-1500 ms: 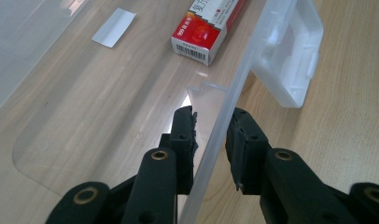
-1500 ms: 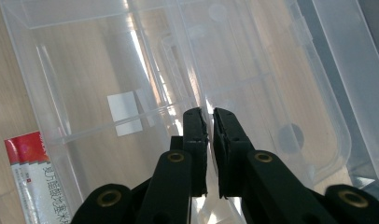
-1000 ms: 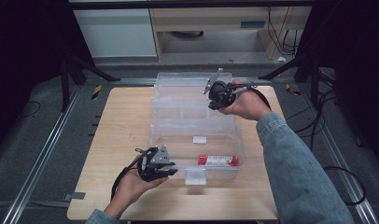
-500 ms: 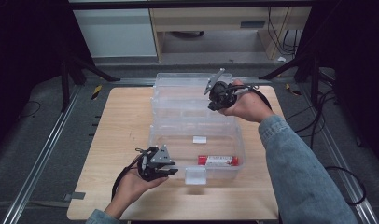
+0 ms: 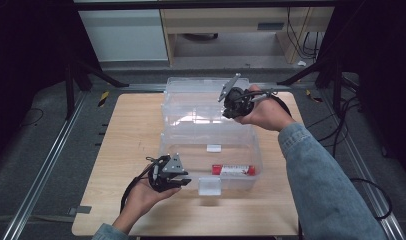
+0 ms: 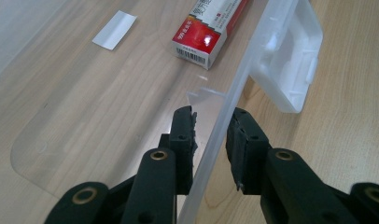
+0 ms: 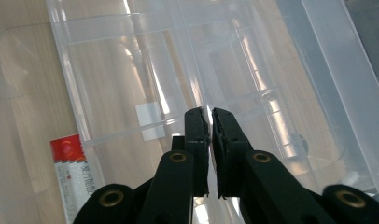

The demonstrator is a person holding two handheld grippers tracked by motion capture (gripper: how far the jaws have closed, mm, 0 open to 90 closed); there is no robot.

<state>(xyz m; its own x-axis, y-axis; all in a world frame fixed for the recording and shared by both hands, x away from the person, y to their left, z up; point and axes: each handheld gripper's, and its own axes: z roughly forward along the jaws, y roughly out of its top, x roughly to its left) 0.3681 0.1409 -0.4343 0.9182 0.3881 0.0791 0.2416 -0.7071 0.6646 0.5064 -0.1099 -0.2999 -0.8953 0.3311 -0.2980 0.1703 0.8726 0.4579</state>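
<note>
While the left gripper (image 6: 211, 128) straddles the clear storage box's (image 5: 251, 142) front wall at lower centre with jaws spread, the right gripper (image 7: 211, 116), upper right, pinches the lid's (image 7: 131, 60) edge. Inside lies a red-and-white carton (image 5: 233, 170).

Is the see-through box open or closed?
Open. The clear box has its lid swung back toward the table's far side, and the red carton lies uncovered inside.
</note>
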